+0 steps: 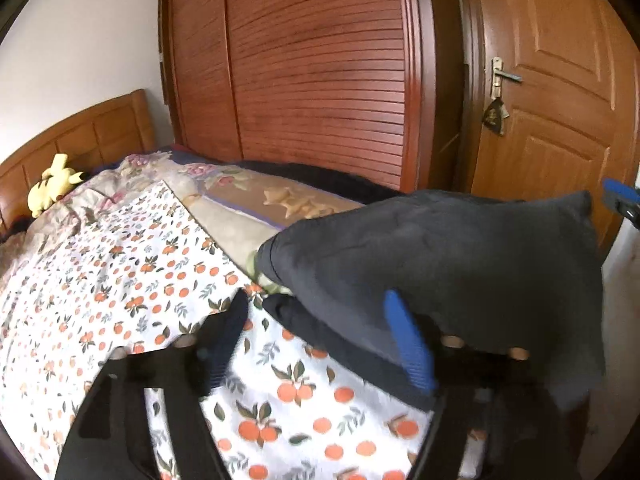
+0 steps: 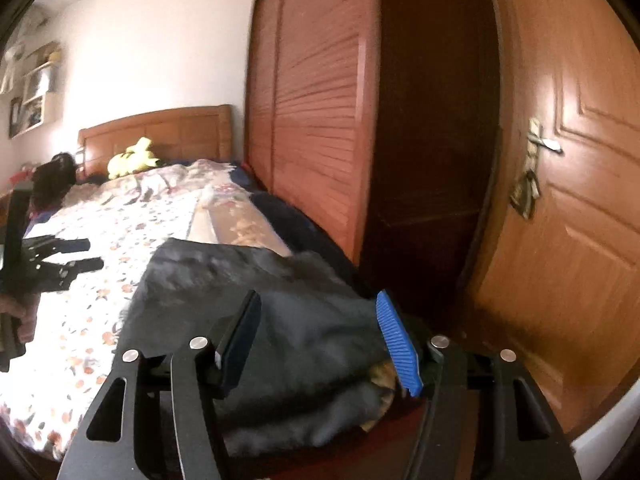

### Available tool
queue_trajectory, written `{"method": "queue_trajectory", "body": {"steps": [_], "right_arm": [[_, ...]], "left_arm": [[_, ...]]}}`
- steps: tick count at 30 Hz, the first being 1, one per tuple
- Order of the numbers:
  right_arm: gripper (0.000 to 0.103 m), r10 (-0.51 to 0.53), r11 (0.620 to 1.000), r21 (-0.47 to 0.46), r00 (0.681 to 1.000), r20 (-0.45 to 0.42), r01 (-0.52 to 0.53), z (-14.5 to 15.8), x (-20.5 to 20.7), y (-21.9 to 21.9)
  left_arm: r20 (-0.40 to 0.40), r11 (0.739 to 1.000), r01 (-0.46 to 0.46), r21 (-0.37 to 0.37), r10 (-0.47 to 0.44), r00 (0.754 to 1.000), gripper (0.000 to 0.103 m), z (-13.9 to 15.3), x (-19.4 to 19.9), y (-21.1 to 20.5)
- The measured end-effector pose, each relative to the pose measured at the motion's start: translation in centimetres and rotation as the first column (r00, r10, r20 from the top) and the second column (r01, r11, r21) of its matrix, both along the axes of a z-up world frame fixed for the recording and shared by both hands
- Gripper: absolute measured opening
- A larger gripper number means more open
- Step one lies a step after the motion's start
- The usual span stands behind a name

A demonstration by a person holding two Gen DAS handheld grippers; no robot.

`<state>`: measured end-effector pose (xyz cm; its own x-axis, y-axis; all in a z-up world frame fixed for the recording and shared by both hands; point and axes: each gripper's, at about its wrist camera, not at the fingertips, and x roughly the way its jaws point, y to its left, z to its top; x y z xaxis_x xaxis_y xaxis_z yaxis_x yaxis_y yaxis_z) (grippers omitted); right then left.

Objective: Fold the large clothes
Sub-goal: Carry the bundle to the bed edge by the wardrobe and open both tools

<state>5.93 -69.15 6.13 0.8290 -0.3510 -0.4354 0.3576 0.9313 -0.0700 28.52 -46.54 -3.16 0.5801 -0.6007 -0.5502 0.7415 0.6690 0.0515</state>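
A dark grey garment (image 1: 440, 264) lies bunched at the near right corner of the bed, on an orange-print sheet (image 1: 120, 280); it also shows in the right wrist view (image 2: 280, 320). My left gripper (image 1: 320, 320) is open, its jaws wide apart; the garment drapes over its blue right finger (image 1: 408, 344). My right gripper (image 2: 316, 320) is open, its jaws straddling the garment's top without pinching it. The left gripper also shows in the right wrist view (image 2: 86, 254) at the left edge, open over the sheet.
A floral quilt (image 1: 224, 184) covers the far bed. A yellow plush toy (image 1: 52, 188) sits by the wooden headboard (image 1: 80, 128). A slatted wardrobe (image 1: 312, 72) stands close along the bed's right side, and a wooden door (image 1: 560, 100) beyond it.
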Motion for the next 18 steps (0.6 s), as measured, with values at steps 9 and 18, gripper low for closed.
{"method": "queue_trajectory", "body": {"steps": [9,18], "right_arm": [[0.058,0.070,0.997,0.026,0.992,-0.104,-0.067,-2.4,5.6,1.5],[0.060,0.015,0.989,0.146,0.980,-0.198,0.014,-7.1,5.5,-0.7]], "left_arm": [[0.043,0.999,-0.022,-0.049,0.024,0.999,0.100,0.9,-4.6,6.1],[0.031,0.995,-0.078,-0.066,0.080,0.996,0.101,1.6,-8.1,12.4]]}}
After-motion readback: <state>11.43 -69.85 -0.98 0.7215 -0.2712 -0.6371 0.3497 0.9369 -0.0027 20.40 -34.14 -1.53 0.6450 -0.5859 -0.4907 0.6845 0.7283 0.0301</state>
